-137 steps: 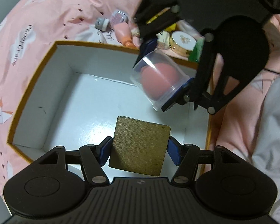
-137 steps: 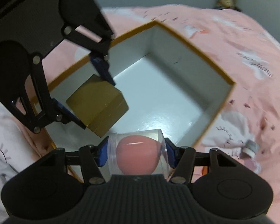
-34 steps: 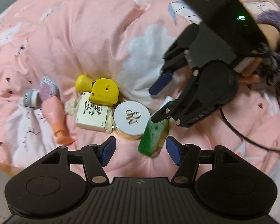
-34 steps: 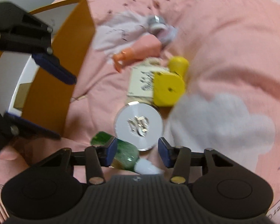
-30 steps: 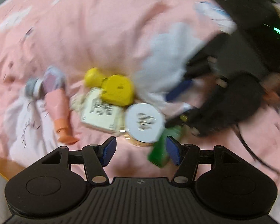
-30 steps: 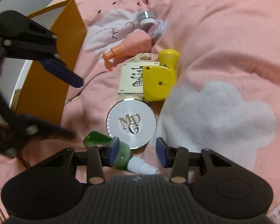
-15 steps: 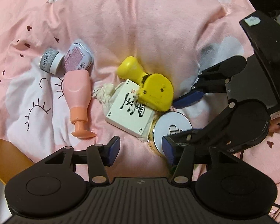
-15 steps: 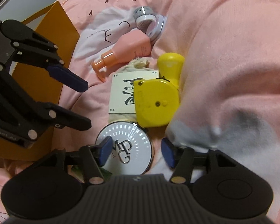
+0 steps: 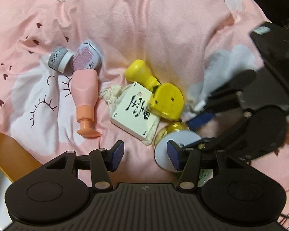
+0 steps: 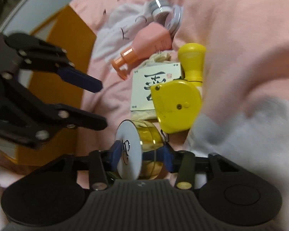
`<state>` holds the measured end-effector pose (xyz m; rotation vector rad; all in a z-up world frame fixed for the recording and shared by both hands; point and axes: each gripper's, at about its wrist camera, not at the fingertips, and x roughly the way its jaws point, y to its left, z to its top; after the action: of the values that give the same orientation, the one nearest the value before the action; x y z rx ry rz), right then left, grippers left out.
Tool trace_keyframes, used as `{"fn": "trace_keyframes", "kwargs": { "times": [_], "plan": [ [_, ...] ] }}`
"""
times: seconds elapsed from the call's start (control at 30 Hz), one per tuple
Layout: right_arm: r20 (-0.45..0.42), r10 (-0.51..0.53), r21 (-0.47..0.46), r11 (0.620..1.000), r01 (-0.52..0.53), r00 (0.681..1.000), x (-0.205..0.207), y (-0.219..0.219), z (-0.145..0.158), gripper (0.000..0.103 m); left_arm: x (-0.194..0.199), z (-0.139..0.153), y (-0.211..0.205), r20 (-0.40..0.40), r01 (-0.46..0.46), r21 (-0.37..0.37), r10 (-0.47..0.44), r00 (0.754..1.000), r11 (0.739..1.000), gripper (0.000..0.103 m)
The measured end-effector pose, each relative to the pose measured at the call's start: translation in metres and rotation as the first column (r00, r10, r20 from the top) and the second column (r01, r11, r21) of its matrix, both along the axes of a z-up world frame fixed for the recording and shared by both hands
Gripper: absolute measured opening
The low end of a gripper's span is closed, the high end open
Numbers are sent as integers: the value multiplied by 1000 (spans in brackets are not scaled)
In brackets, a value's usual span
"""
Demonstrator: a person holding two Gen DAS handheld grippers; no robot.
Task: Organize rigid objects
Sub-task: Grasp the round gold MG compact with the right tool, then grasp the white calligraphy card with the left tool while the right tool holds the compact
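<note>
My right gripper [image 10: 141, 155] is shut on a round gold jar with a white lid [image 10: 136, 146], tipped on its side; the jar also shows in the left wrist view [image 9: 163, 154]. My left gripper [image 9: 145, 156] is open and empty over the pink bedding, just short of a white card box with black calligraphy [image 9: 134, 108]. A yellow tape measure [image 9: 168, 100] leans on that box, with a yellow bottle [image 9: 139, 73] behind. A pink pump bottle [image 9: 84, 96] lies to the left.
A small grey jar [image 9: 57, 60] and a pink-topped jar [image 9: 87, 56] lie at the far left. The orange-walled storage box [image 10: 67, 57] stands left of the pile. A green bottle [image 9: 205, 176] lies under my left gripper's right finger. Pink bedding rises at the back.
My right gripper has closed on the gold jar and tipped it up on its side. My left gripper has drifted closer over the pile and stays open.
</note>
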<state>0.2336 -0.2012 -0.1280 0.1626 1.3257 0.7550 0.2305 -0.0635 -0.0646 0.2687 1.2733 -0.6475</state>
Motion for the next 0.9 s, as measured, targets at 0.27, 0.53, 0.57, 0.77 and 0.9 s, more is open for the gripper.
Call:
{"fn": "trace_keyframes", "kwargs": {
  "times": [0.27, 0.53, 0.57, 0.77, 0.9],
  "plan": [
    [260, -42, -112, 991, 73, 965, -6, -3, 49, 33, 17, -11, -3, -20, -184, -21, 184, 983, 983, 61],
    [229, 66, -232, 973, -11, 971, -14, 1, 33, 33, 38, -41, 1, -112, -445, 9, 443, 890, 896, 64],
    [220, 51, -217, 976, -2, 974, -16, -3, 31, 33, 40, -45, 3, -131, -467, -3, 463, 877, 884, 70],
    [141, -60, -94, 993, 74, 988, -1, -17, 19, 32, 45, -65, 4, -193, -560, -78, 539, 820, 825, 75],
    [138, -78, -86, 992, 90, 987, 1, -13, 16, 31, 45, -75, 2, -195, -584, -103, 559, 806, 805, 75]
  ]
}}
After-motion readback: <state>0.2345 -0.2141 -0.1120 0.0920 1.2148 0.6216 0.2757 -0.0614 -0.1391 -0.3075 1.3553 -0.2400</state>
